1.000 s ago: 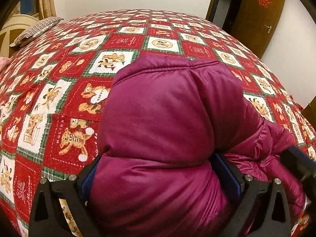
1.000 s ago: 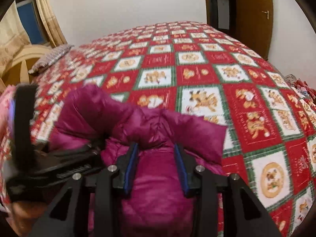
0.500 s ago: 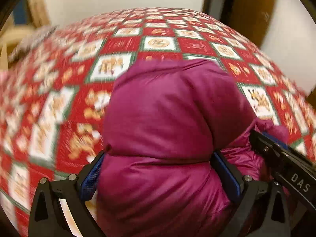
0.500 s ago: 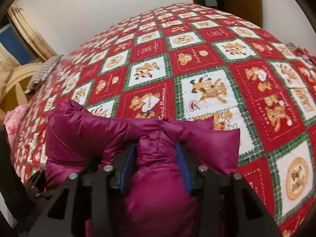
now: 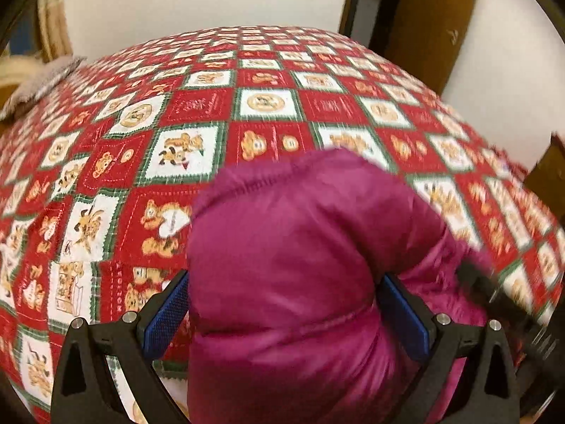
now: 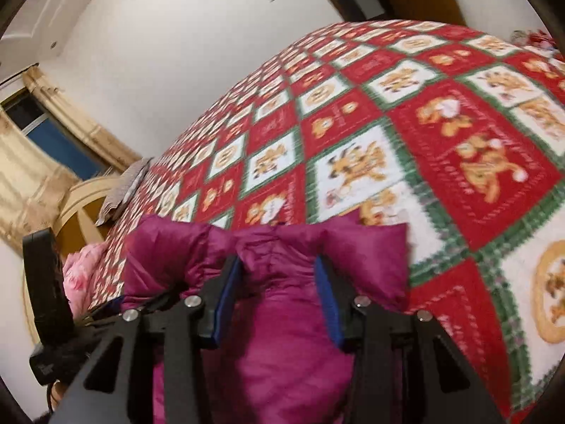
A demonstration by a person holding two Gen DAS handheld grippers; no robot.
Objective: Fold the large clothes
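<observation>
A magenta puffer jacket [image 5: 300, 254] is bunched up over the bed with the red Christmas quilt [image 5: 212, 113]. My left gripper [image 5: 286, 314] is shut on a thick padded fold of the jacket, which bulges between and above the blue pads [image 5: 166, 318]. My right gripper [image 6: 279, 293] is shut on a narrower bunch of the same jacket [image 6: 282, 318], with flaps sticking out on both sides. The right gripper shows at the right edge of the left wrist view [image 5: 501, 304]. The left gripper shows at the left of the right wrist view [image 6: 49, 304].
The quilt [image 6: 423, 134] covers the whole bed. A striped pillow [image 5: 39, 81] lies at the far left by the headboard. A pink cloth [image 6: 83, 268] lies at the bed's left edge. A brown door [image 5: 434, 17] and white walls stand beyond.
Both grippers have lifted and tilted while holding the jacket. The right view has rolled, and more wall and curtain show. The jacket has risen off the quilt.
</observation>
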